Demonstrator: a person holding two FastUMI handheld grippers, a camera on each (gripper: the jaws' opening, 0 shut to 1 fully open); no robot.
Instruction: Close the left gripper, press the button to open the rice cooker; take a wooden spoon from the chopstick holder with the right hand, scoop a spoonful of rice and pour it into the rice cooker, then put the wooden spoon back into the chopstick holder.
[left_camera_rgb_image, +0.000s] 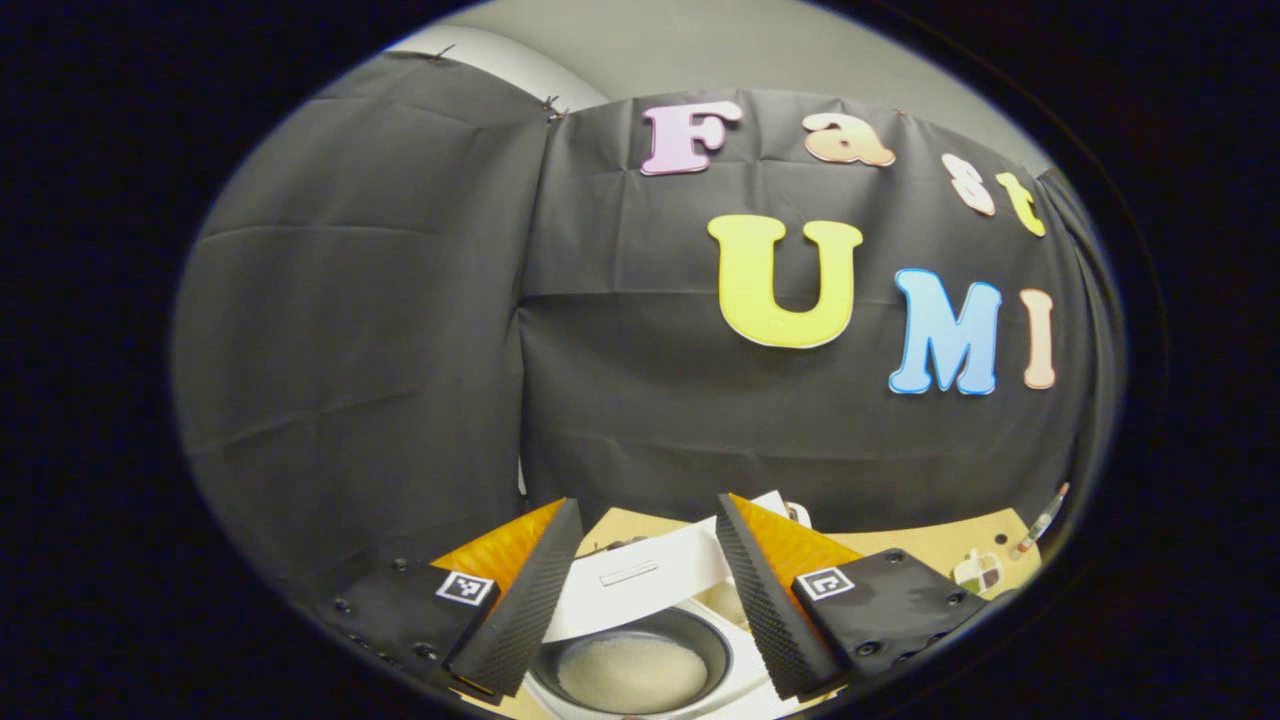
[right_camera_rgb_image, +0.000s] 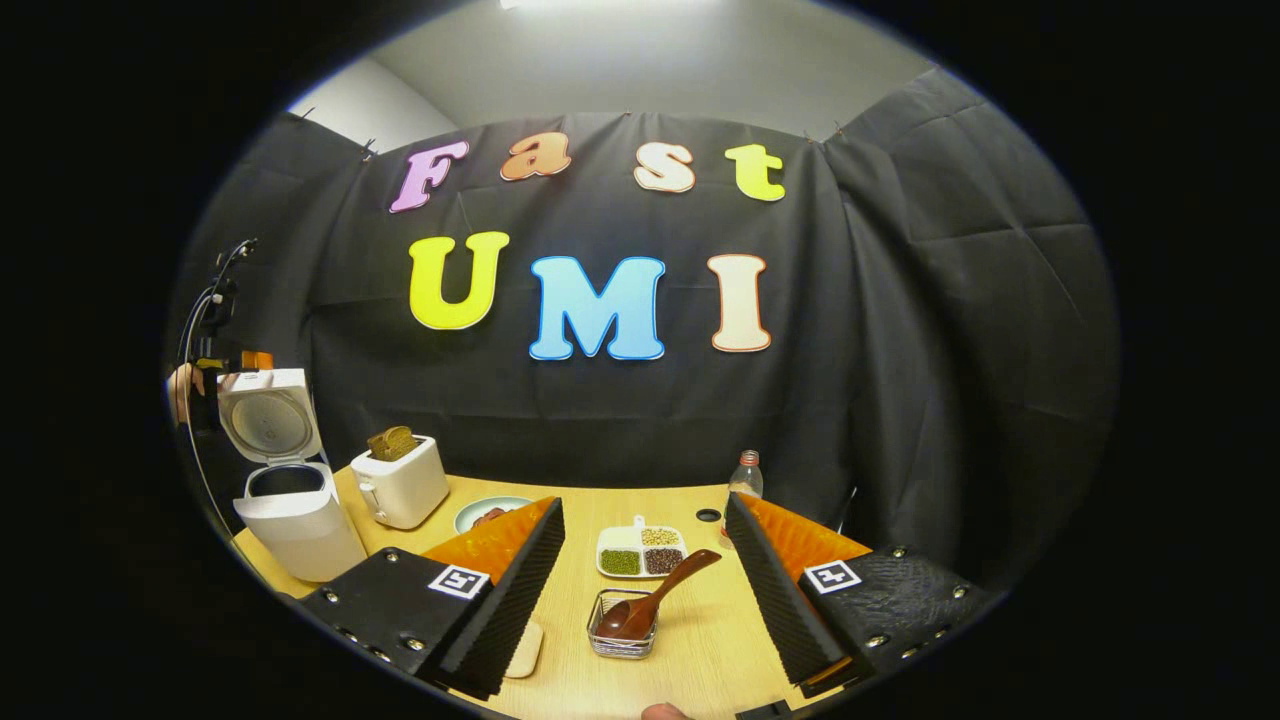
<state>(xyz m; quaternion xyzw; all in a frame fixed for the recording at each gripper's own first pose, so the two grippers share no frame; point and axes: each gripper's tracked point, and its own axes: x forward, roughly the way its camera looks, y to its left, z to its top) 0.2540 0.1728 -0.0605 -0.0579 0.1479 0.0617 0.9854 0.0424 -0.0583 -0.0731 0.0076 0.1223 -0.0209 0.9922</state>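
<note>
Right tool (right_camera_rgb_image: 645, 585) apart, wooden spoon (right_camera_rgb_image: 655, 600) between its fingers, left tool (left_camera_rgb_image: 648, 585) apart

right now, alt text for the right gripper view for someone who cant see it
The open right gripper hangs above a wooden spoon lying in a wire chopstick holder on a wooden table. At far left a white rice cooker stands lid up, beside a toaster.

White rice cooker (right_camera_rgb_image: 290, 500), dark brown wooden spoon (right_camera_rgb_image: 655, 600), cream toaster (right_camera_rgb_image: 402, 485), pale wood-grain table (right_camera_rgb_image: 700, 640).

Rice cooker (left_camera_rgb_image: 640, 640) base cut off by bottom edge.
</note>
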